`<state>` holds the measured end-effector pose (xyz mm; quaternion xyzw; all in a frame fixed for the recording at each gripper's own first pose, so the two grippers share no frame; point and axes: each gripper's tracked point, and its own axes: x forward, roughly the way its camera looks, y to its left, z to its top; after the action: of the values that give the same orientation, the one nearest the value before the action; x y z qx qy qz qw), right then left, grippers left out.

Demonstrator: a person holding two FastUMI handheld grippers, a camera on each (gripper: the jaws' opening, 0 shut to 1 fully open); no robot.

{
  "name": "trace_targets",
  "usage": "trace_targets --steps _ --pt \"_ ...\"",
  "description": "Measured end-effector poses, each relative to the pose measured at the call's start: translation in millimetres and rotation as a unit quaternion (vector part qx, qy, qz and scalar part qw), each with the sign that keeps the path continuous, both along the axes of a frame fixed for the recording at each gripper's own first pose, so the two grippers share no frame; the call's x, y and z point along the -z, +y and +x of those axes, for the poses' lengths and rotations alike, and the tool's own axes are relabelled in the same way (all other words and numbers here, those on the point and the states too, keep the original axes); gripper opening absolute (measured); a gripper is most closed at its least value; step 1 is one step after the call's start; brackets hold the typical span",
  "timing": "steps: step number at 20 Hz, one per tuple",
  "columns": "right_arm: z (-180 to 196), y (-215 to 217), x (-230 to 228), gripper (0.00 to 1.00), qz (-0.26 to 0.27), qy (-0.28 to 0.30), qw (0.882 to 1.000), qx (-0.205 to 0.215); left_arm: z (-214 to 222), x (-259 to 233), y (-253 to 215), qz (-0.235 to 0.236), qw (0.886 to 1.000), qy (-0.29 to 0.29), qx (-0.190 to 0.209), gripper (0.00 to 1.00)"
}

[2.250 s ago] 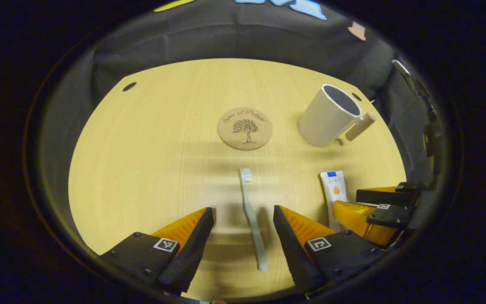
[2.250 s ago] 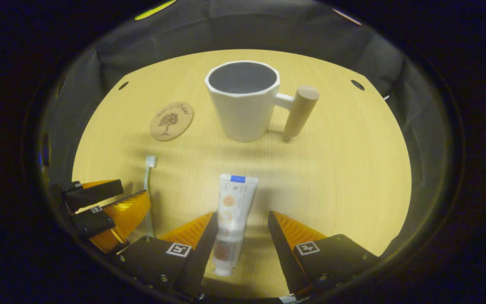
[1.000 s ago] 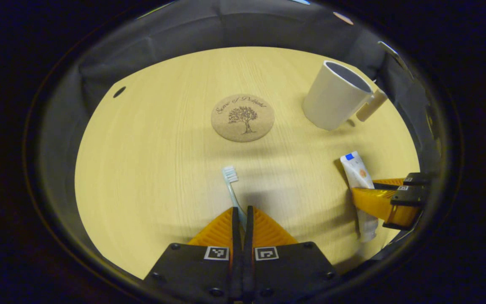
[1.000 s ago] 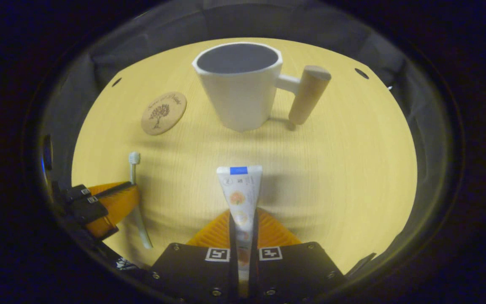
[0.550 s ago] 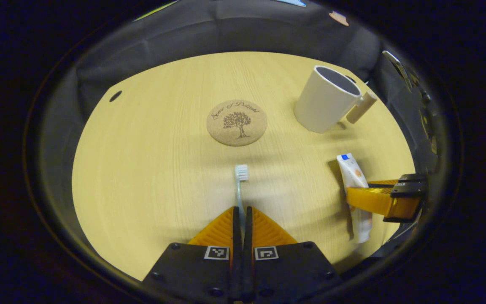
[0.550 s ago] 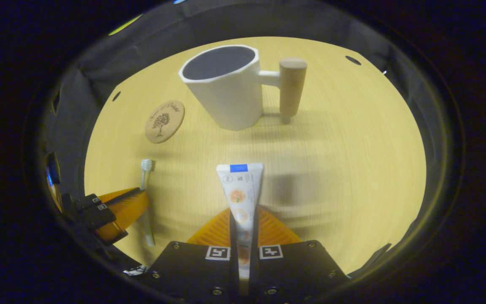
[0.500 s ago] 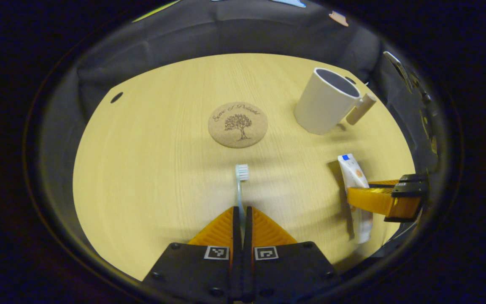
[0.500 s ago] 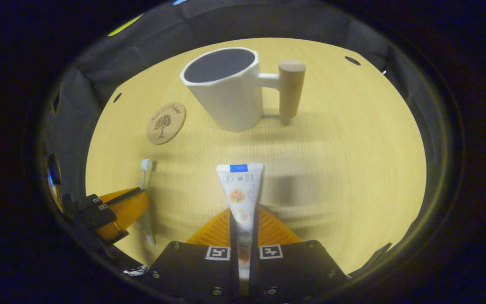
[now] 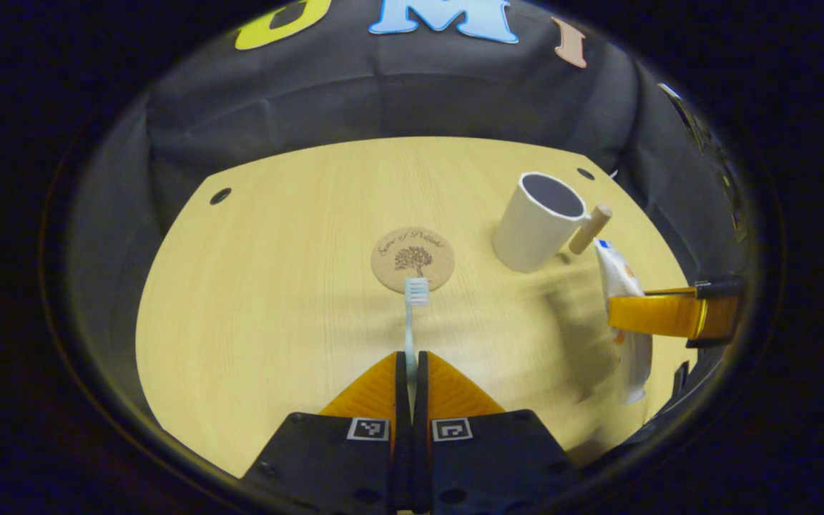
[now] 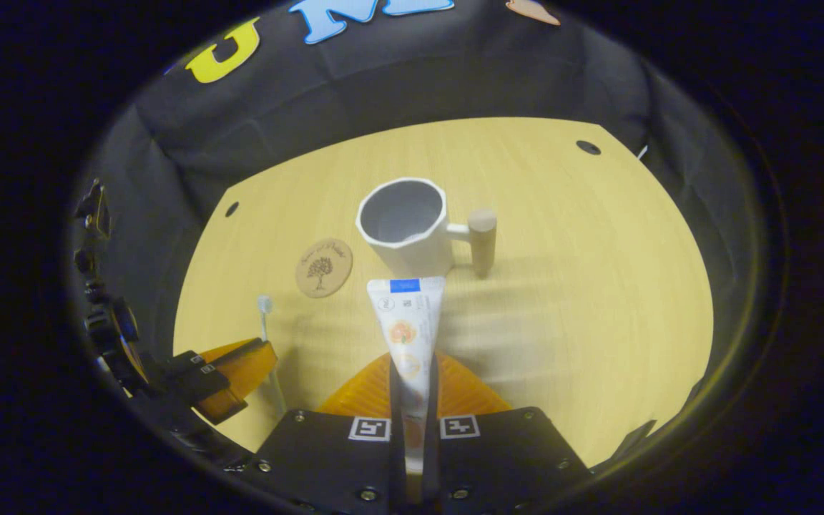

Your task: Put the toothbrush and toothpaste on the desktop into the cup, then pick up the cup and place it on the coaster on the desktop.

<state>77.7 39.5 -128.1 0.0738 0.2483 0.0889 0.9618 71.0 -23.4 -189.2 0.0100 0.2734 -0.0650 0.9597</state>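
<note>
Coaster (image 9: pixel 413 259) mid-desktop (image 9: pixel 254 300), cup (image 9: pixel 535 223) to its right, both ahead of toothbrush (image 9: pixel 412 315) & toothpaste (image 10: pixel 406 329).

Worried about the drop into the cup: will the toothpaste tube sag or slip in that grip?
The toothpaste tube juts forward unbent from the right gripper, so it probably stays fairly stiff. Its glossy skin may slide. The cup stands upright and open.

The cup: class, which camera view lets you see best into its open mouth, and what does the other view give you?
The right gripper view: the cup sits near centre, its mouth open toward the camera, interior and handle plain. In the left gripper view the cup is smaller, off to the side and tilted, showing mostly its outer wall.
</note>
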Motion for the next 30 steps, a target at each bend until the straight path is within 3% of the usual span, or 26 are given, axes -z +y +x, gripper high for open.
trace_targets --steps 7,12,19,24,30 --pt "14 1 -56 0.11 0.017 -0.059 0.998 -0.002 -6 -34 10 -0.023 0.999 -0.041 -0.015 0.07" --pt "36 1 -97 0.14 0.034 -0.091 0.995 -0.003 -9 -48 19 -0.025 0.998 -0.054 -0.023 0.07" --pt "77 3 -149 0.11 0.071 -0.133 0.988 0.010 -15 -57 28 -0.020 0.997 -0.062 -0.034 0.07" --pt "114 2 -156 0.11 0.081 -0.139 0.987 0.027 -19 -57 36 -0.020 0.997 -0.060 -0.037 0.08" --pt "144 -1 -145 0.11 0.049 -0.158 0.985 0.039 -24 -58 44 -0.013 0.997 -0.055 -0.045 0.07"
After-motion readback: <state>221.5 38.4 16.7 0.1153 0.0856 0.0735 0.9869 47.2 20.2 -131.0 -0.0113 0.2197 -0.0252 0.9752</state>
